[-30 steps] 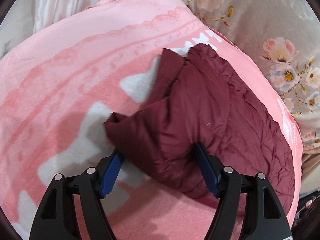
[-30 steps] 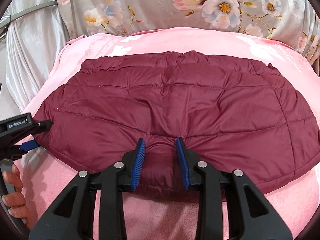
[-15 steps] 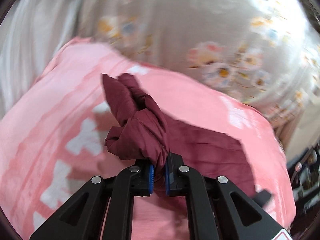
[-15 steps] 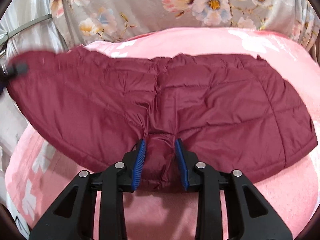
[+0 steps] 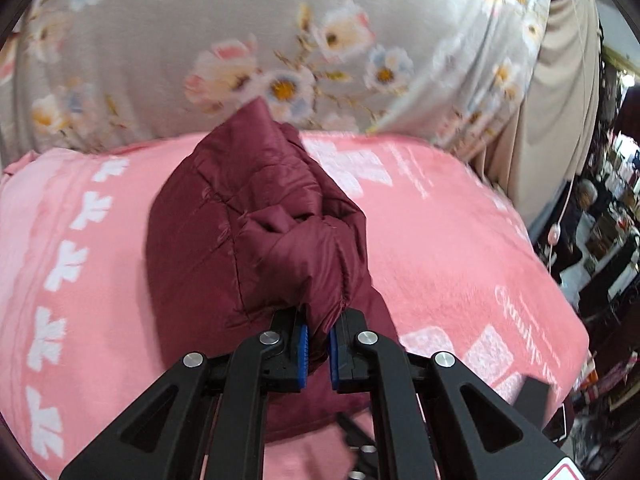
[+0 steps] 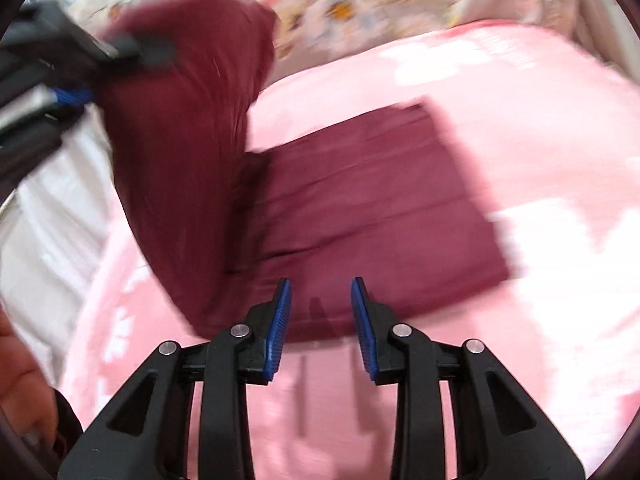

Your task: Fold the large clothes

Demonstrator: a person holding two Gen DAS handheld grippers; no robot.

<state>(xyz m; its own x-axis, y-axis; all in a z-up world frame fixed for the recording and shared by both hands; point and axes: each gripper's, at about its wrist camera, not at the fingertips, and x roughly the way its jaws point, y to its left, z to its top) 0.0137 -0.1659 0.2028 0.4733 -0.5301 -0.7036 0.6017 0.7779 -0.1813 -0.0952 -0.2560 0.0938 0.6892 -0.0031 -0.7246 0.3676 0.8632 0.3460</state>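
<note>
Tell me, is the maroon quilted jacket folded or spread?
Partly folded: the maroon quilted jacket has one side lifted over by the left claw.

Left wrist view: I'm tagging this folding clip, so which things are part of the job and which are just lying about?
Job: maroon puffer jacket; left tool, shut on a bunch of it; right tool, open at its near edge.
Lying about: pink blanket underneath; floral cloth behind; beige curtain; cluttered shelves.
</note>
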